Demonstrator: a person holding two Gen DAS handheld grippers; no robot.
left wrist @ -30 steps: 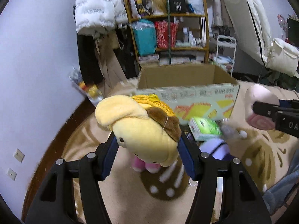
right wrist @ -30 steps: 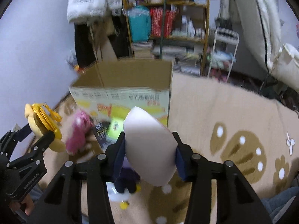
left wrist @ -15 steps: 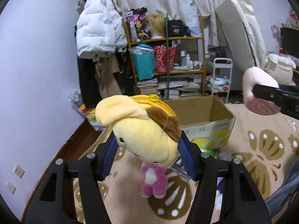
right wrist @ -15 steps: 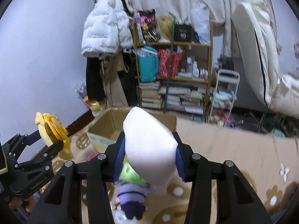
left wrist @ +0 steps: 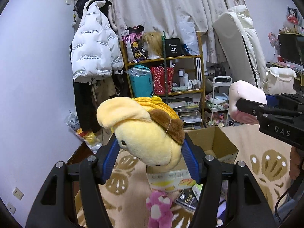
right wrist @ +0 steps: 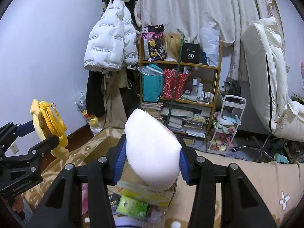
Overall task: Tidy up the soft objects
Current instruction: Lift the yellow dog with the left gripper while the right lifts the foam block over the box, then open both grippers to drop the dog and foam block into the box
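My left gripper (left wrist: 150,159) is shut on a yellow plush dog pouch (left wrist: 146,133) with a brown cap and a yellow zipper, held up in the air; it also shows at the left of the right wrist view (right wrist: 49,125). My right gripper (right wrist: 152,159) is shut on a pale pink plush (right wrist: 152,150), seen from the side in the left wrist view (left wrist: 245,102). An open cardboard box (left wrist: 212,146) sits on the rug below both grippers, and shows in the right wrist view (right wrist: 144,190). A pink teddy (left wrist: 159,209) lies on the rug in front of the box.
A green packet (right wrist: 133,207) and a dark packet (left wrist: 186,199) lie by the box on the beige paw-print rug (left wrist: 266,163). Behind stand a wooden shelf (left wrist: 167,79), a hanging white jacket (left wrist: 95,53), a small white cart (right wrist: 228,125) and a folded mattress (left wrist: 241,45).
Both grippers have risen with their plush toys. The box and floor items have dropped lower in both views, and the room behind has come into view.
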